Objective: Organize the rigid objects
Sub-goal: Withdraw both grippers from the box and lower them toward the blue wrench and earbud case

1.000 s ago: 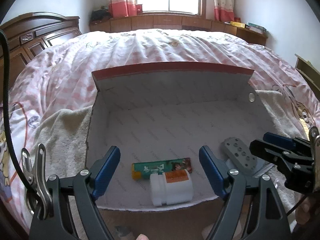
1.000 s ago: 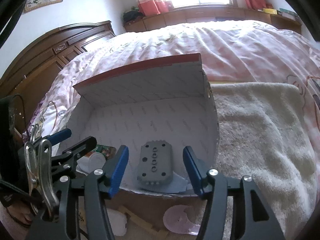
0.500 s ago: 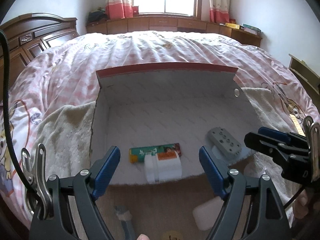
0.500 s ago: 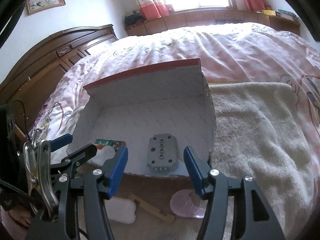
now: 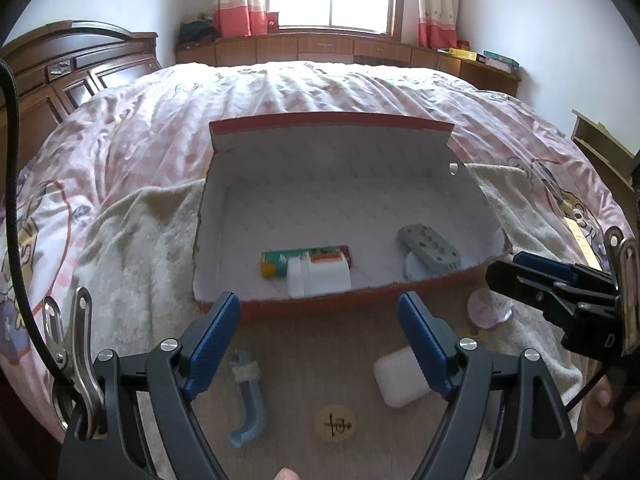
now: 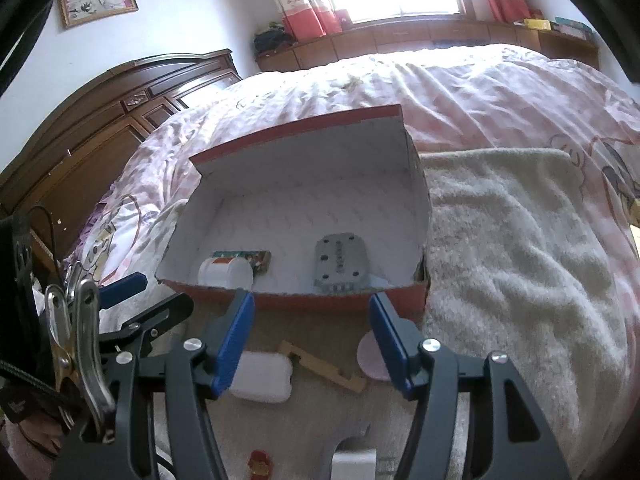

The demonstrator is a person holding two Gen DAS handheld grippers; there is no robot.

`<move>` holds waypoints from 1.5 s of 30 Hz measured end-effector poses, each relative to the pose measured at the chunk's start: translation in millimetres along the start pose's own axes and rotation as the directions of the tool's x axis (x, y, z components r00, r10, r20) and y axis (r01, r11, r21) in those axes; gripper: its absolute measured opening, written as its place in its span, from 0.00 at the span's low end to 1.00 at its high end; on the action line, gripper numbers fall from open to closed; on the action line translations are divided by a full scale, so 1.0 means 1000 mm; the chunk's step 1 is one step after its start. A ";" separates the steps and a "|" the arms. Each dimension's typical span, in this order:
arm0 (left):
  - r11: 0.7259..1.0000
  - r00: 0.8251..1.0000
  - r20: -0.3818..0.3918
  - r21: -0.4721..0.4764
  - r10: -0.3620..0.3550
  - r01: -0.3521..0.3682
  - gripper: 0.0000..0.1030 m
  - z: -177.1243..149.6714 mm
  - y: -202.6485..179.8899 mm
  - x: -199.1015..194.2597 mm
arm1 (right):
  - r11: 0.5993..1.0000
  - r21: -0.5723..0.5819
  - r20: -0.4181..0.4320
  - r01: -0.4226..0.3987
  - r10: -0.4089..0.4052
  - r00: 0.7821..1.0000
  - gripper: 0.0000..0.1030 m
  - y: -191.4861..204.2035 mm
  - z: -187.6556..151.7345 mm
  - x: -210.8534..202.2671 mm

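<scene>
Two tools hovering over a bed, both gaping wide and gripping nothing: left tool (image 5: 319,334) and right tool (image 6: 312,336), blue pads well apart, nothing between them. Lying at twelve o'clock from both, an open red cardboard box (image 5: 320,307) with white lining, resting on a beige towel (image 6: 520,248). Sitting inside the box: a white pill bottle (image 5: 318,278) on its side, touching a green and orange packet (image 5: 306,257) behind it, and at about two o'clock from these, near the box's right wall, a grey perforated block (image 5: 430,246). Lying outside, just before the front wall: a white soap-like bar (image 5: 400,378), a blue hooked piece (image 5: 250,400), a round wooden token (image 5: 335,424), a pink disc (image 5: 489,310), and a tan wooden strip (image 6: 324,368).
</scene>
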State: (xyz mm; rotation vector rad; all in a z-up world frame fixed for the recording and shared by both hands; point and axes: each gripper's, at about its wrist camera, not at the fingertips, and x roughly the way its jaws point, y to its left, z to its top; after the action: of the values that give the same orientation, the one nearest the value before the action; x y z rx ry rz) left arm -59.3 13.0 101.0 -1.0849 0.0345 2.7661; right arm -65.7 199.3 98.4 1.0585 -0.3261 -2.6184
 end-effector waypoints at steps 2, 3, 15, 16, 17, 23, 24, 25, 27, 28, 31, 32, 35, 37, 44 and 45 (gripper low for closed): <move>1.000 1.000 -0.003 -0.005 -0.001 0.000 0.80 -0.005 0.000 -0.003 | 1.000 0.003 -0.004 -0.001 0.001 1.000 0.61 0.000 -0.004 -0.002; 1.000 1.000 -0.005 -0.007 -0.001 0.001 0.80 -0.007 0.001 -0.004 | 1.000 0.005 -0.005 -0.001 0.001 1.000 0.61 0.000 -0.007 -0.003; 0.999 0.999 -0.037 -0.049 0.003 -0.004 0.80 -0.043 0.014 -0.019 | 0.999 0.032 -0.028 -0.007 0.007 1.000 0.61 -0.002 -0.036 -0.016; 0.999 0.999 -0.041 -0.050 0.004 -0.006 0.80 -0.047 0.016 -0.020 | 0.999 0.031 -0.031 -0.008 0.009 0.999 0.61 -0.002 -0.039 -0.017; 0.999 0.999 -0.044 -0.050 0.006 -0.008 0.80 -0.050 0.017 -0.021 | 1.000 0.029 -0.034 -0.009 0.010 0.999 0.61 -0.001 -0.042 -0.018; 0.998 0.997 -0.071 -0.052 0.023 -0.027 0.80 -0.072 0.025 -0.022 | 1.000 0.010 -0.056 -0.001 0.001 0.998 0.61 0.001 -0.062 -0.023; 0.998 0.997 -0.076 -0.056 0.022 -0.026 0.80 -0.075 0.027 -0.022 | 1.000 0.009 -0.059 0.001 -0.001 0.998 0.61 0.001 -0.064 -0.023; 0.998 0.997 -0.081 -0.061 0.020 -0.025 0.80 -0.078 0.029 -0.021 | 1.000 0.007 -0.064 0.004 -0.003 0.998 0.61 0.000 -0.068 -0.023; 0.997 0.996 -0.088 -0.069 0.014 -0.020 0.80 -0.081 0.030 -0.019 | 1.000 0.003 -0.074 0.010 -0.010 0.997 0.61 -0.001 -0.073 -0.024; 0.997 0.996 -0.092 -0.072 0.011 -0.018 0.80 -0.084 0.031 -0.018 | 1.000 0.003 -0.077 0.013 -0.013 0.997 0.61 -0.001 -0.076 -0.024; 0.996 0.994 -0.106 -0.083 0.010 -0.019 0.80 -0.088 0.033 -0.015 | 1.000 -0.004 -0.085 0.020 -0.021 0.996 0.61 -0.003 -0.082 -0.025; 0.996 0.994 -0.110 -0.087 0.010 -0.019 0.80 -0.089 0.033 -0.013 | 1.000 -0.009 -0.085 0.023 -0.024 0.996 0.61 -0.003 -0.084 -0.025; 0.994 0.992 -0.119 -0.100 0.027 -0.039 0.80 -0.089 0.035 -0.007 | 0.999 -0.023 -0.086 0.024 -0.026 0.996 0.61 -0.001 -0.088 -0.025; 0.992 0.992 -0.119 -0.116 0.031 -0.044 0.76 -0.087 0.038 -0.004 | 0.999 -0.033 -0.088 0.020 -0.023 0.996 0.61 0.001 -0.090 -0.025; 0.987 0.992 -0.119 -0.149 0.035 -0.053 0.62 -0.080 0.045 0.011 | 0.998 -0.057 -0.102 0.008 -0.014 0.995 0.61 0.009 -0.092 -0.020; 0.987 0.992 -0.120 -0.149 0.037 -0.055 0.60 -0.078 0.046 0.014 | 0.998 -0.061 -0.102 0.009 -0.015 0.995 0.61 0.010 -0.093 -0.020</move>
State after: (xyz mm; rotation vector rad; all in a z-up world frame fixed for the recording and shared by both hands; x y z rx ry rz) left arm -24.3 -36.3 31.8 -1.2983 -0.1405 2.7808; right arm 15.2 187.8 49.2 1.1726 -0.2167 -2.5559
